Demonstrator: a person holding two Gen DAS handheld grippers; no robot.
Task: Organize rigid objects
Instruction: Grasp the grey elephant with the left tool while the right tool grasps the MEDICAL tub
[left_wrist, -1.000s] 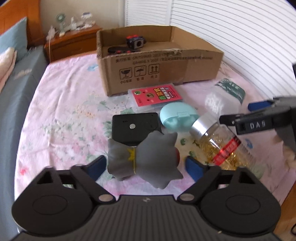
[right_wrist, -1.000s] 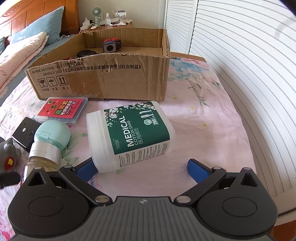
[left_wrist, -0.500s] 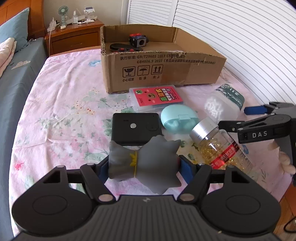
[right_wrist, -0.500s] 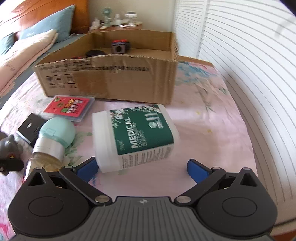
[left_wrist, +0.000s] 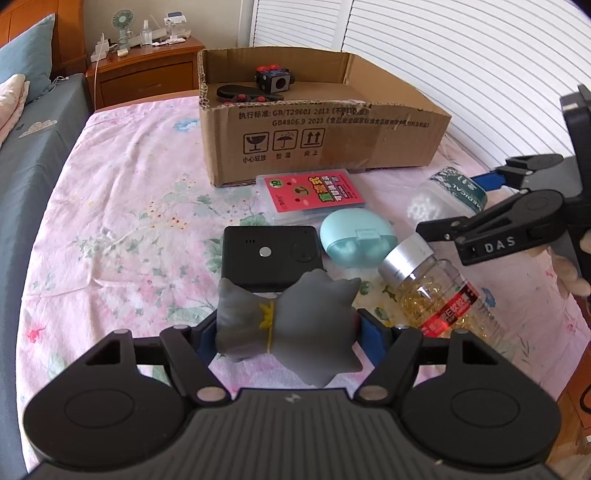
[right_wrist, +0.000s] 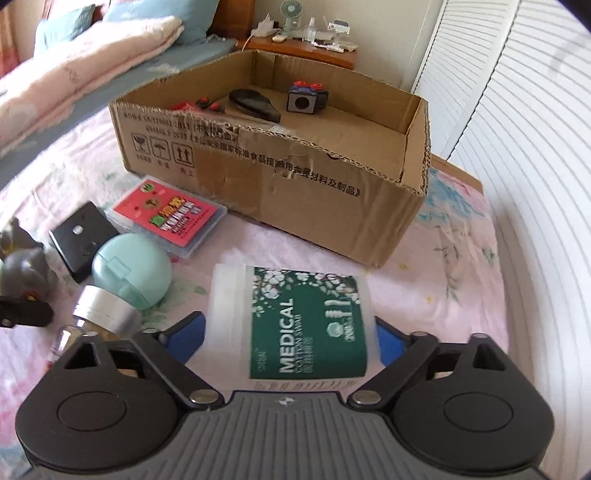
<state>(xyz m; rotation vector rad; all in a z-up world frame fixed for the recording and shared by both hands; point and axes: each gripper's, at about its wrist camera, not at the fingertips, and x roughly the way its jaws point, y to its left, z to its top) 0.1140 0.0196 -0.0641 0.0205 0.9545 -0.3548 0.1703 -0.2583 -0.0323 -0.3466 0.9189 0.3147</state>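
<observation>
Both pairs of our blue fingers are closed in: the left gripper (left_wrist: 286, 332) clamps one gray plush toy (left_wrist: 284, 325), the right gripper (right_wrist: 290, 334) pinches one cotton swab jar (right_wrist: 295, 325). At twelve o'clock we count one black device (left_wrist: 271, 258), one mint case (left_wrist: 356, 236), one capsule bottle (left_wrist: 439, 295), one red card pack (left_wrist: 314, 194), then one cardboard box (left_wrist: 332, 147).

— What stayed hidden? — The grey figure (left_wrist: 288, 325) covered the black device's (left_wrist: 271, 254) near edge; the pill bottle's (right_wrist: 101, 314) body sat behind the right gripper's housing; the nightstand clutter (right_wrist: 314, 31) was too small to identify.
</observation>
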